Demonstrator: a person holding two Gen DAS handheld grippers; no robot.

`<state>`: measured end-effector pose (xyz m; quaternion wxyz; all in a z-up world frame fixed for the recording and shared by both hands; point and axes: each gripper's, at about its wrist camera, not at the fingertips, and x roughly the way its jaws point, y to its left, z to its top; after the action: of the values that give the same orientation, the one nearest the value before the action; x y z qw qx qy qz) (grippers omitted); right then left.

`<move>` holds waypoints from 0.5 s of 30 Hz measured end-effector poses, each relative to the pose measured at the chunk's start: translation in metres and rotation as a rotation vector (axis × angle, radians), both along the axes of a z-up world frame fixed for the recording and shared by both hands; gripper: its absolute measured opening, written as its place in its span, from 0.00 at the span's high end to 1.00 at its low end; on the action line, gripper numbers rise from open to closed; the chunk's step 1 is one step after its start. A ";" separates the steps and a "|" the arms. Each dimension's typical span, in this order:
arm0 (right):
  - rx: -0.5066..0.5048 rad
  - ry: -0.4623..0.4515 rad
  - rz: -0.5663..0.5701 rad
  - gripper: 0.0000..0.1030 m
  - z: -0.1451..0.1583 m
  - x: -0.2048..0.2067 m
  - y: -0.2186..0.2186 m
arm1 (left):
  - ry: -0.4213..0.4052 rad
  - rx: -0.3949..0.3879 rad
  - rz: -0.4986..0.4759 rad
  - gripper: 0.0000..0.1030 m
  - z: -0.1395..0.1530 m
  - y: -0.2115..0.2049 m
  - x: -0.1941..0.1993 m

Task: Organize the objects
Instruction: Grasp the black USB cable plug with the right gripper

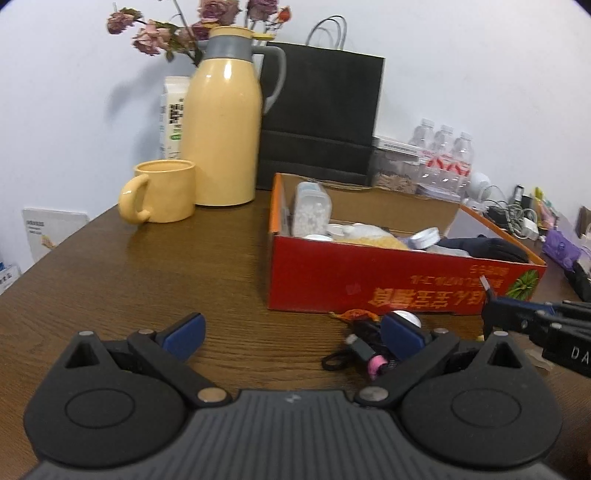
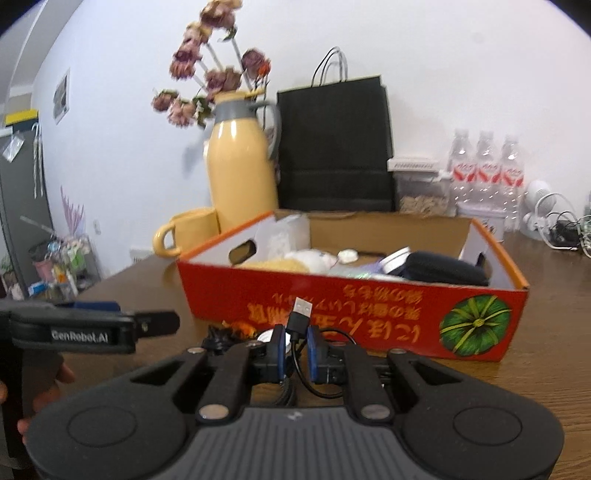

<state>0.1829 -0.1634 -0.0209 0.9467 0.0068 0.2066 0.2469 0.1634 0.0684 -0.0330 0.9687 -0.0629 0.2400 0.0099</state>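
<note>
On the left of the wooden table (image 1: 122, 273) stood a yellow mug (image 1: 164, 195), touching or just in front of a tall yellow thermos jug (image 1: 225, 122) with dried roses (image 1: 155, 33) behind it. A black paper bag (image 1: 325, 110) stood to the right of the jug, against the wall.

The left gripper (image 1: 291, 338) hovered low over bare table with its blue-padded jaws wide apart and nothing between them. Just past its right finger lay a small heap of loose things: a black cord, a pink piece and a round white item (image 1: 406, 316), all in front of the red cardboard box (image 1: 369, 273).

That box sat just behind the heap, already holding a clear container of white beads (image 1: 312, 208), a white lid and a dark pouch (image 1: 484, 248).

Further right, the right gripper (image 2: 295, 350) had its jaws nearly closed, pinching a black USB cable (image 2: 297, 325). The silver plug (image 2: 303, 305) stuck up above the pads, before the box's front wall, while the rest of the cable looped down beneath the gripper toward the table.

Water bottles (image 1: 447, 155) stood at the far right by the wall.
</note>
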 end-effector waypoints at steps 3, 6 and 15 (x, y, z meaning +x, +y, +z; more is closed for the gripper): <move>0.011 -0.016 -0.008 0.89 0.002 -0.001 -0.005 | -0.005 -0.016 -0.035 0.00 0.003 -0.007 0.003; 0.010 -0.032 -0.026 0.89 0.003 -0.002 -0.010 | 0.022 -0.001 -0.044 0.00 0.003 -0.022 0.011; 0.007 -0.049 -0.078 0.89 0.003 -0.004 -0.028 | 0.112 0.020 -0.032 0.05 -0.006 -0.048 0.037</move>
<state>0.1791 -0.1909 -0.0180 0.9603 0.0123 0.1822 0.2107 0.2005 0.0200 -0.0394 0.9544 -0.0487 0.2946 0.0005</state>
